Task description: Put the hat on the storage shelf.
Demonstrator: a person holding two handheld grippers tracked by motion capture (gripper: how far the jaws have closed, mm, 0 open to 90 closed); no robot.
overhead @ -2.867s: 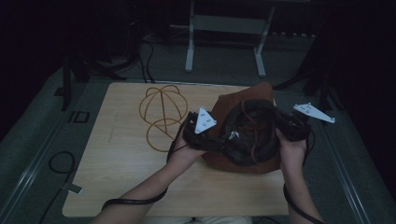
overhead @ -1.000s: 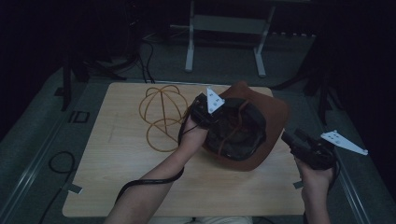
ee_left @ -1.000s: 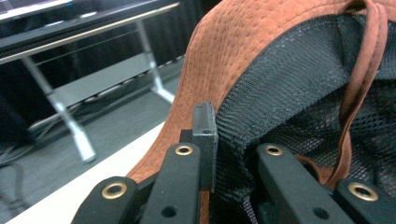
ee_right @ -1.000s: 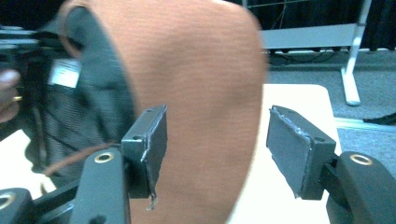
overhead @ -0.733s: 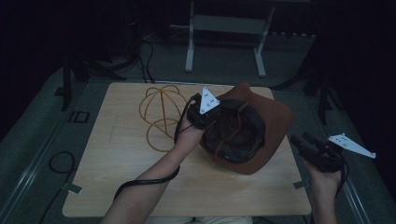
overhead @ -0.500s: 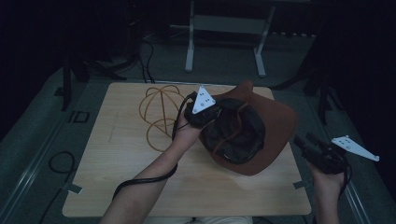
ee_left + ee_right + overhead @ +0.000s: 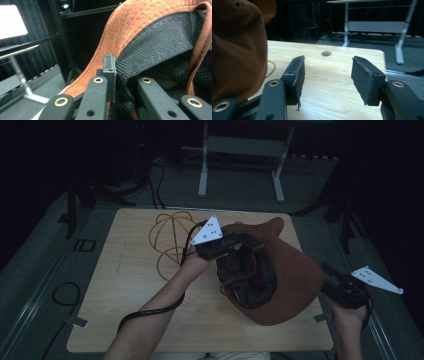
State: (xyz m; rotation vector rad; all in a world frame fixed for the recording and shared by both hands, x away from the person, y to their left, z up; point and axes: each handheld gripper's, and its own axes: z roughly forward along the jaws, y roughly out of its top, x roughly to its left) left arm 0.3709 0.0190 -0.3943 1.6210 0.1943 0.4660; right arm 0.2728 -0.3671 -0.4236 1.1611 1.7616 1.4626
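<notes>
1. Dim room around you: a light wooden table (image 7: 140,285) sits under the high view, a grey metal stand (image 7: 240,150) behind it on the dark floor.

2. Take the brown cap (image 7: 295,280) as your landmark. It sits toward the table's right side, tipped up so its black mesh lining (image 7: 250,280) faces you and its bill points away from you.

3. Your left gripper (image 7: 220,245) is at the cap's left rim. In the left gripper view its jaws are clamped shut on the cap's edge, with the black sweatband (image 7: 160,47) and brown fabric pinched between them.

4. Your right gripper (image 7: 332,280) has changed most. About three seconds ago it was at the cap's right rim; now it is off the cap's right side, past the table edge, apart from the cap.

5. Its jaws stand partly open with nothing between the pads (image 7: 298,75), just bare tabletop beyond them. They have been closing slightly in the last second.

6. The cap has also turned: it lay flatter before, and now it is raised on your left grip alone, crown toward the right gripper.

7. Left of the cap, an orange wire cap form (image 7: 170,240) stands untouched.

8. My reading: you have handed the cap over to one hand. The next move probably needs the right gripper to re-approach the crown or rim, or the left to carry the cap over the wire form.
</notes>
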